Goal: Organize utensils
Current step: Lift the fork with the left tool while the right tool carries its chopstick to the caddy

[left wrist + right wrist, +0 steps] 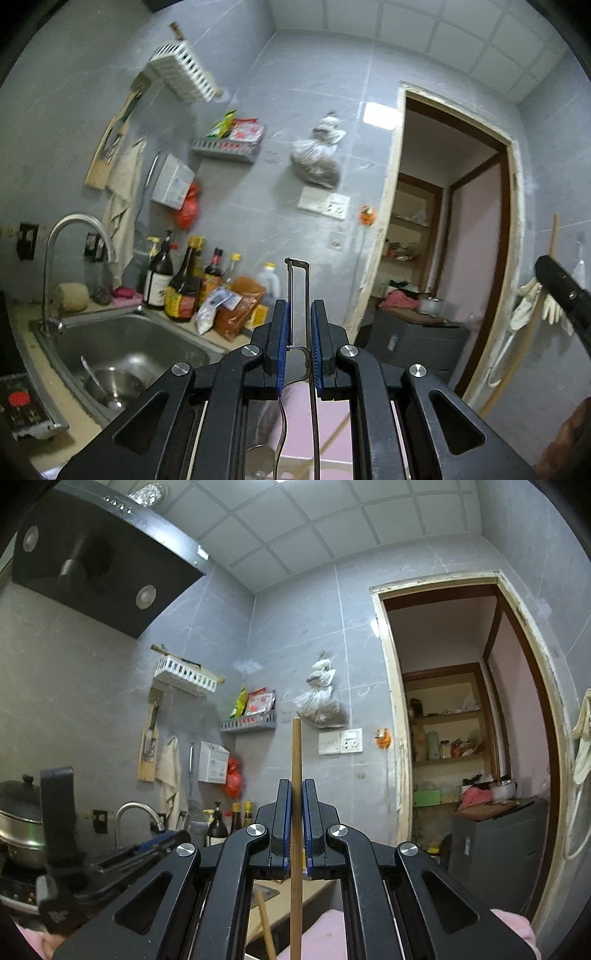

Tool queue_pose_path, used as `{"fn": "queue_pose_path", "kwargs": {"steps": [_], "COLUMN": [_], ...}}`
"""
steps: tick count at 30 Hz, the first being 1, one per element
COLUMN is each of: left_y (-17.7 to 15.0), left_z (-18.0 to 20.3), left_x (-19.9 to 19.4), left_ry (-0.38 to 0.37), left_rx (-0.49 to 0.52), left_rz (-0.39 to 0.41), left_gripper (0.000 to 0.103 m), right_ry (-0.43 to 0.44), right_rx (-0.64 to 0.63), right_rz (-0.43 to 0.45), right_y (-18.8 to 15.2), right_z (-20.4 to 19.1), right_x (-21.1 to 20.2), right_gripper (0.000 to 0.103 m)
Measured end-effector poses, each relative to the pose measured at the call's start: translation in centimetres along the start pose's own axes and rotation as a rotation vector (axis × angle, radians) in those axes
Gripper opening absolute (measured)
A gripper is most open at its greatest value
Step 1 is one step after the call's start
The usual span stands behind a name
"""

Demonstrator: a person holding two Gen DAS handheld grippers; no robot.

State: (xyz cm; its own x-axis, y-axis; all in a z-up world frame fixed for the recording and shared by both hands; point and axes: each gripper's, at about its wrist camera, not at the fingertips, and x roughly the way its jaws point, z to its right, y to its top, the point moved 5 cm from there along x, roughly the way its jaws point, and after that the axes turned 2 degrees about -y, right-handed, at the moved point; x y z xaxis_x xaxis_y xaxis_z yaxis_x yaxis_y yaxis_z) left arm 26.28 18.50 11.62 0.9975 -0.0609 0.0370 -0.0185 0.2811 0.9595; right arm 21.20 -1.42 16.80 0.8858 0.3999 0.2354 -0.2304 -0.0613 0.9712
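Left tool (299, 332) clamped on a thin wire utensil (298, 295) held upright above the sink (122, 343), right tool (295, 812) closed around a wooden stick (296, 775) standing vertical between its pads, white wall rack (184, 674) well beyond, bottles (177, 280) on the tabletop beside the sink

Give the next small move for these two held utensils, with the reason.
Probably lift the right gripper toward the white rack: it is shut on a wooden stick, the left gripper holds a wire utensil, and that rack already holds a wooden stick.
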Motion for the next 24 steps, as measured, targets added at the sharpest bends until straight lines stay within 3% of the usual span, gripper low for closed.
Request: {"fn": "queue_pose_path", "kwargs": {"steps": [16, 24], "left_y": [-4.8, -7.1], "left_z": [-0.3, -0.6], "left_x": [2.3, 2.6], "left_ry": [0.008, -0.030], "left_rx": [0.039, 0.021], "left_rz": [-0.023, -0.046], "left_gripper": [0.009, 0.009], "right_ry": [-0.074, -0.102], "right_rx": [-0.061, -0.044], "right_rz": [-0.069, -0.098], "right_y": [-6.6, -8.7], "right_z": [-0.7, -0.7], "right_x": [1.5, 2.0], "right_gripper": [0.003, 0.004]}}
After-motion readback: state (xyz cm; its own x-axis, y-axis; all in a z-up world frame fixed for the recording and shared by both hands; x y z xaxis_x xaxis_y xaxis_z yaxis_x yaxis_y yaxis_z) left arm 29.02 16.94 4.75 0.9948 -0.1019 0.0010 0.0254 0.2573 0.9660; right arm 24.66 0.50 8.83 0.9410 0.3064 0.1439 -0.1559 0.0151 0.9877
